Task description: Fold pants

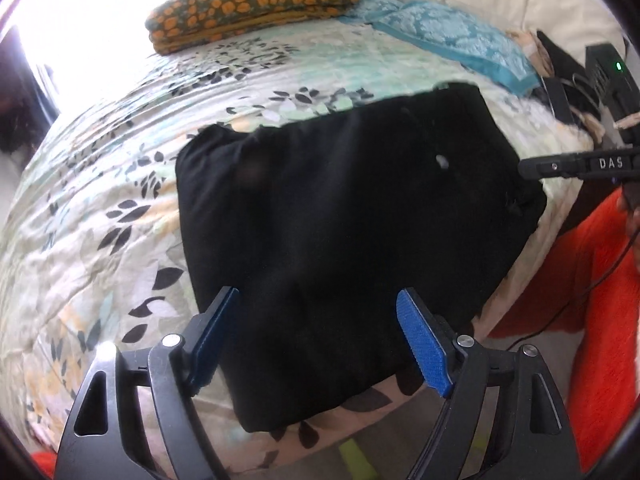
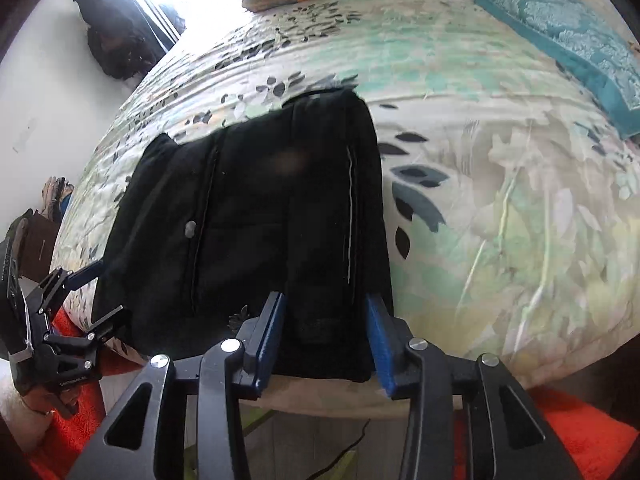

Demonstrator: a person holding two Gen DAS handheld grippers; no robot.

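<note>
Both tongs gape over folded black pants on the bed.

Our left gripper has black skeletal arms with triangular cut-outs, round silver screws at the pivots, and ribbed blue finger pads. Our right gripper matches it: black frame, silver screws, blue pads. White letters "DAS" mark its side in the left wrist view.
</note>
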